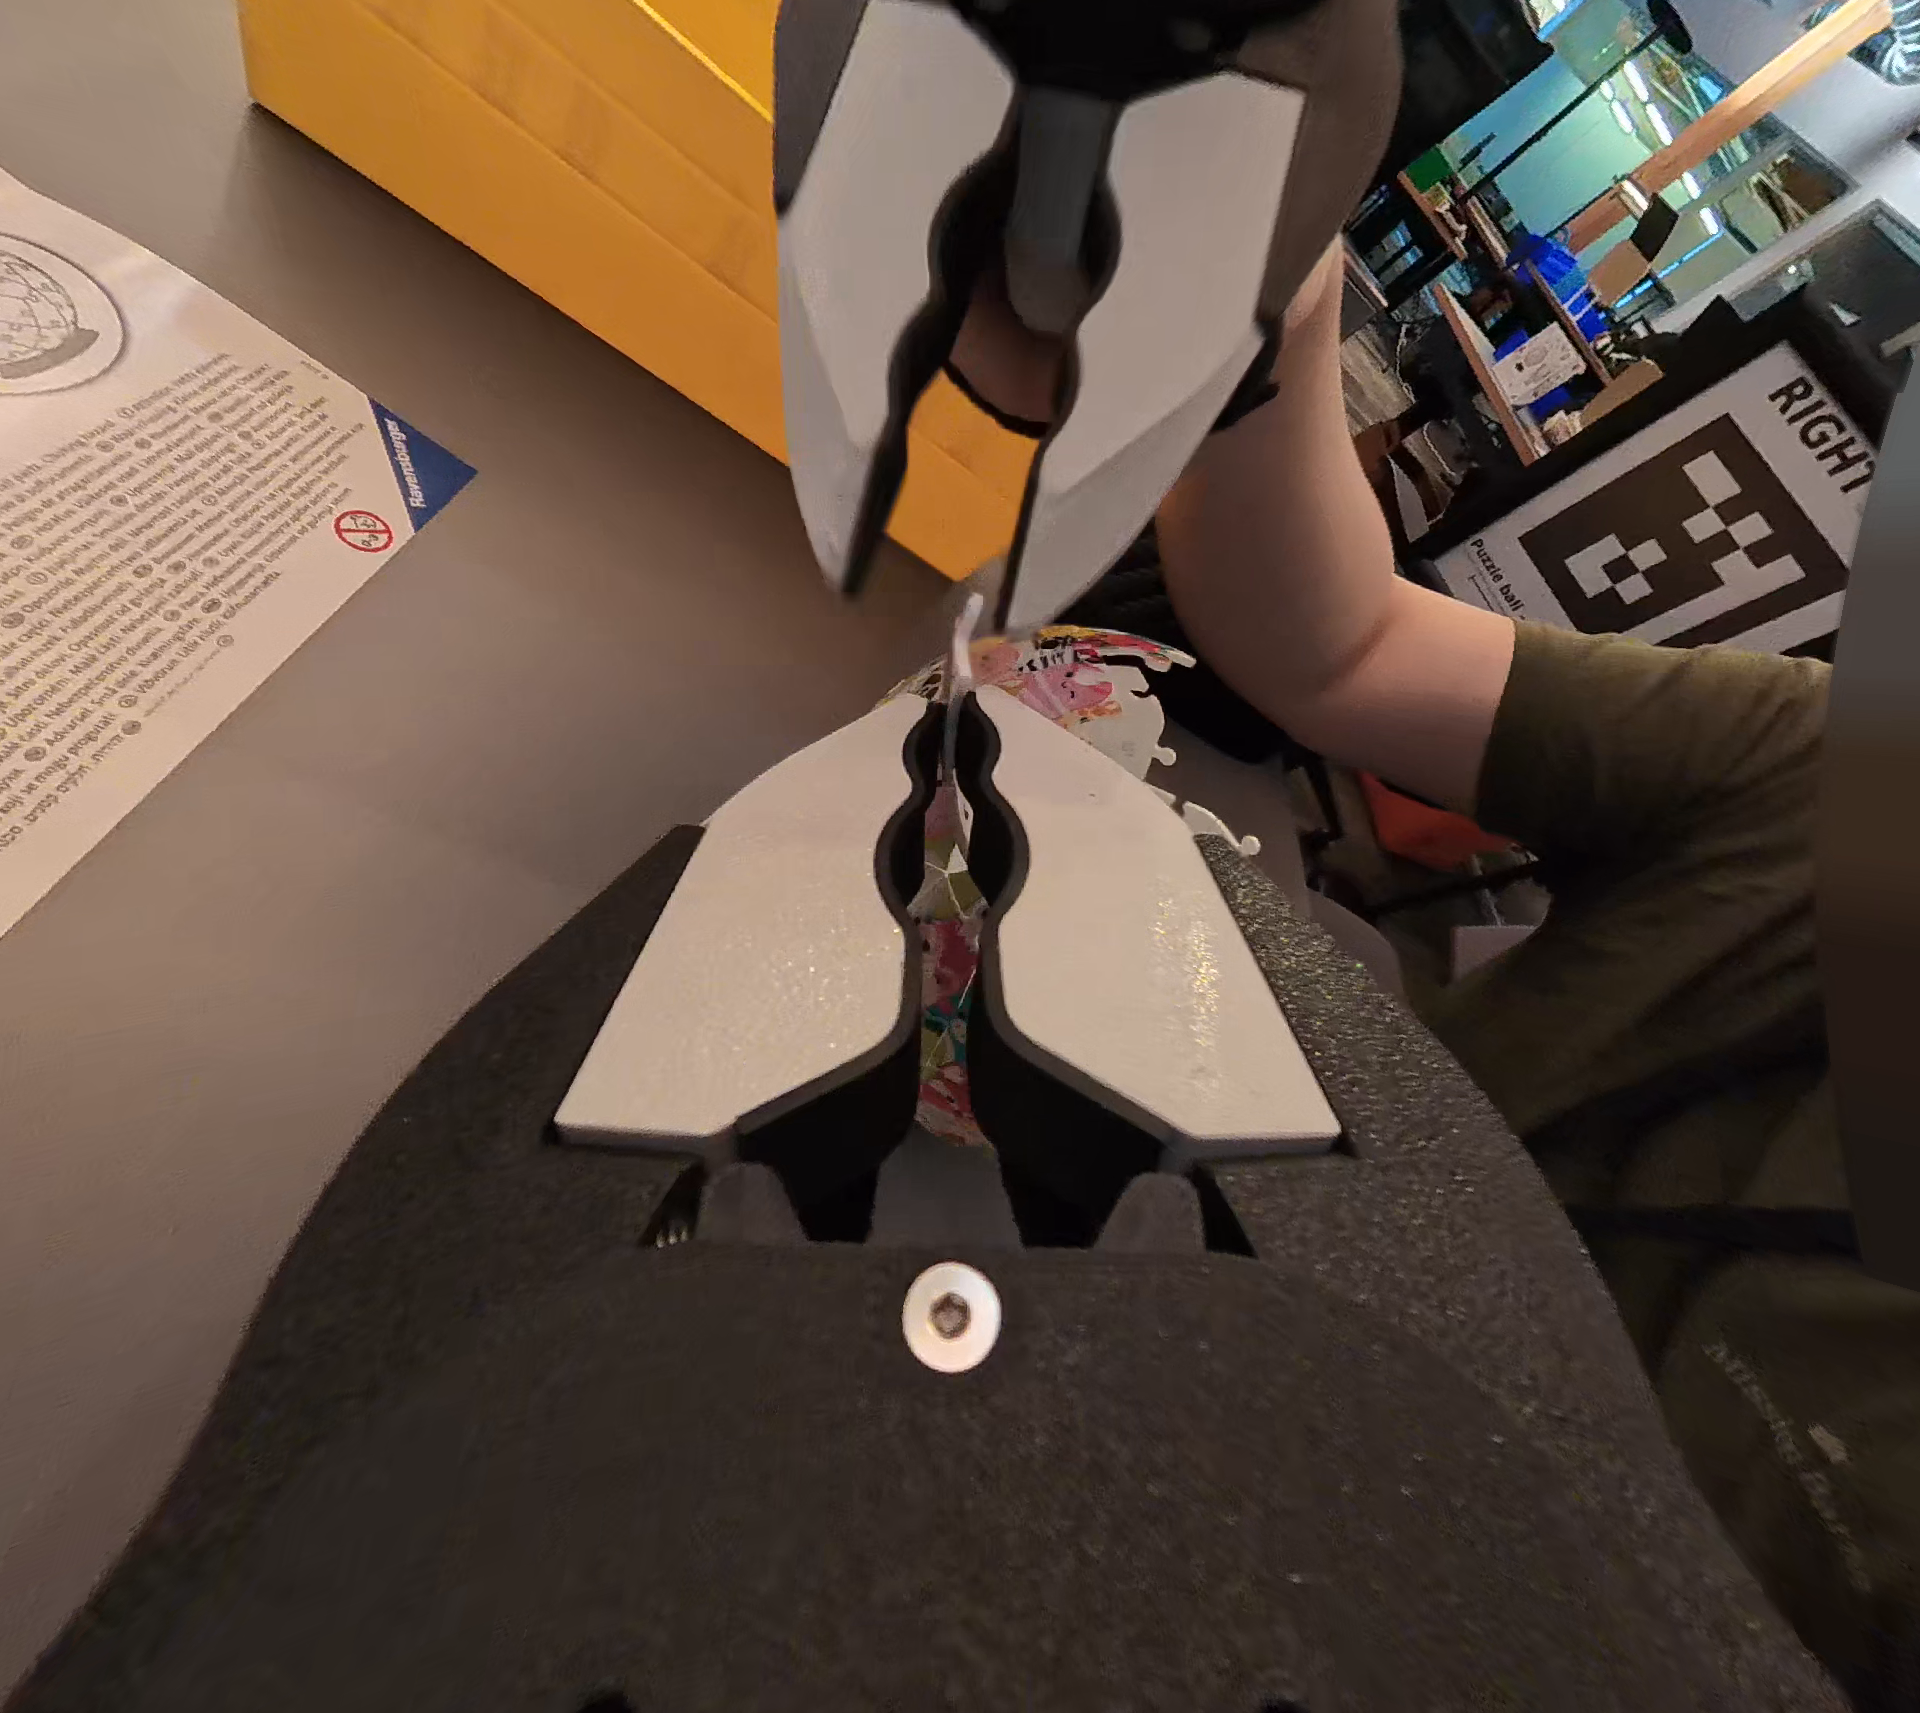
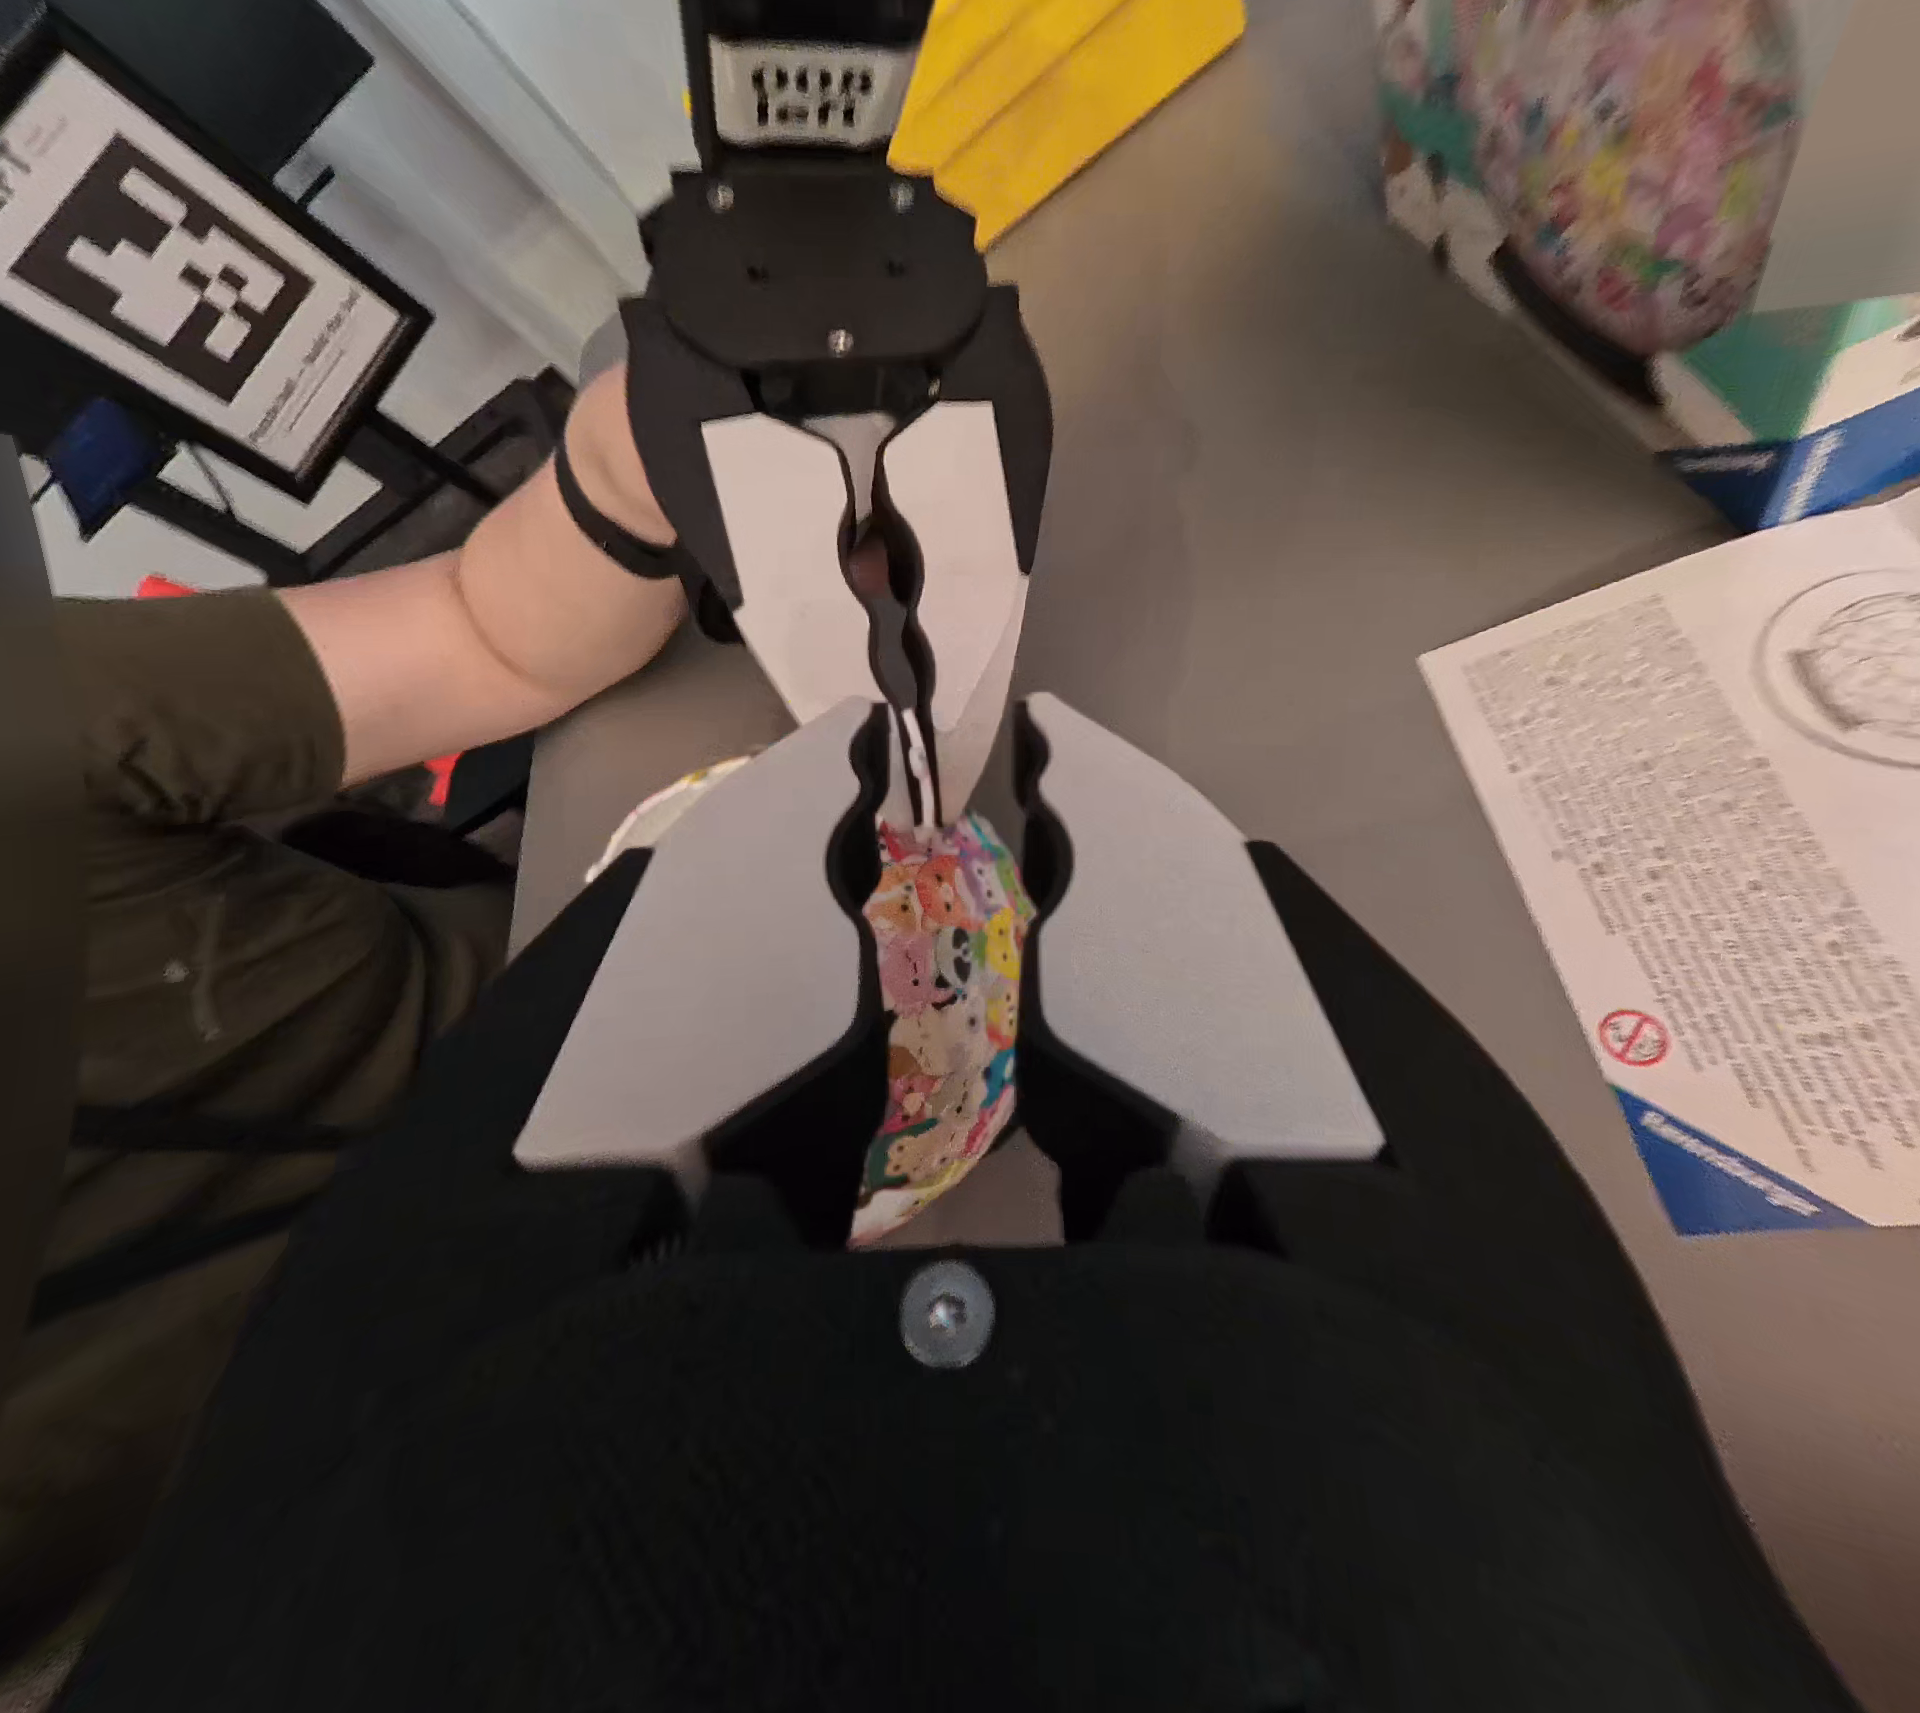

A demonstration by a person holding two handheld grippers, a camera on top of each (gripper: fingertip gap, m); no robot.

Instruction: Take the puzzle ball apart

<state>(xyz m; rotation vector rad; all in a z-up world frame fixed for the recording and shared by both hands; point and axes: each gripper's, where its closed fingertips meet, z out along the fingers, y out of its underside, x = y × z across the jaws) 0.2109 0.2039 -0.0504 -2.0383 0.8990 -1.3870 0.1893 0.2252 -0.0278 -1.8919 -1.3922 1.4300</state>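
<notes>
The left claw (image 1: 961, 713) is clamped on a curved, colourful section of the puzzle ball (image 1: 951, 988), whose thin edge runs up between the fingers with the printed shell showing in the gap. In the right wrist view that section (image 2: 951, 988) hangs in the air over the table (image 2: 1299, 541), pinched at its top by the left claw (image 2: 928, 790) and lying in the gap of the right claw (image 2: 951, 728), whose fingers stand moderately apart on either side without clearly touching it. From the left wrist view the right claw (image 1: 925, 593) comes in from opposite, its tips close above a pale bit of piece edge; whether one tip touches it cannot be told. The step in hand looks like stripping pieces from a partly dismantled section, one claw steadying while the other sets up a grip. The next move would call for the right claw to narrow on a single piece near the held edge and peel it sideways, the left holding firm. A yellow box (image 1: 499, 53) and a printed leaflet (image 1: 156, 520) lie nearby.
</notes>
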